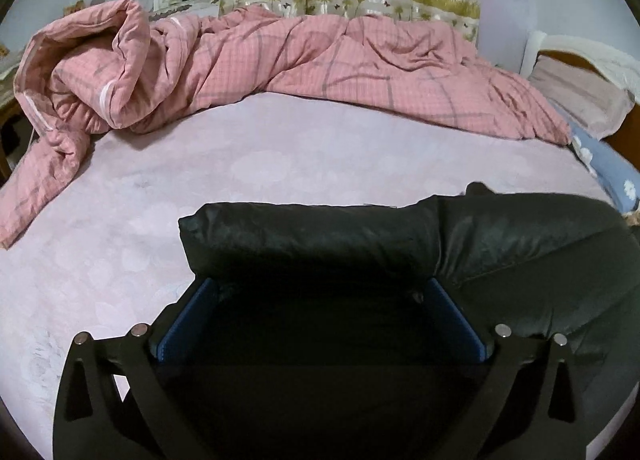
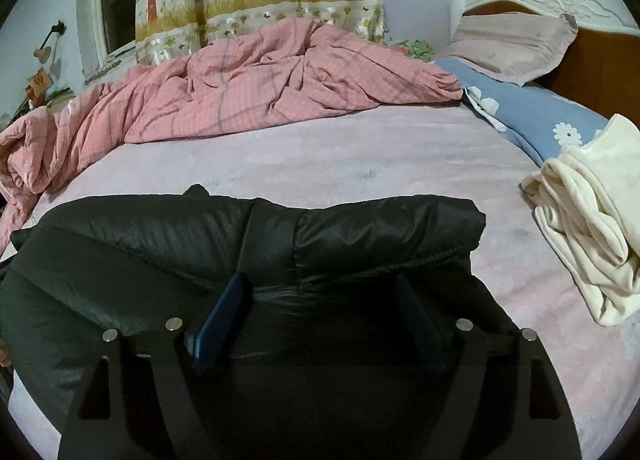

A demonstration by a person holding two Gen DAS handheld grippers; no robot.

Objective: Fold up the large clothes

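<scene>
A black puffer jacket (image 1: 500,244) lies folded on the pink bed sheet (image 1: 248,163), its doubled edge running across the front of both views. My left gripper (image 1: 320,288) sits at the jacket's left end, its blue pads (image 1: 186,318) spread wide with black fabric lying loose between them. My right gripper (image 2: 320,284) is over the jacket (image 2: 160,240) nearer its right end. Its blue pads (image 2: 222,316) also stand apart, with the padded fold between them and not squeezed. The fingertips of both grippers are partly hidden by the fabric.
A crumpled pink checked duvet (image 1: 320,59) is heaped along the far side of the bed. Blue flowered bedding (image 2: 532,115) and a pink pillow (image 2: 516,43) lie by the headboard at right. Cream clothing (image 2: 588,227) is piled on the right of the sheet (image 2: 360,147).
</scene>
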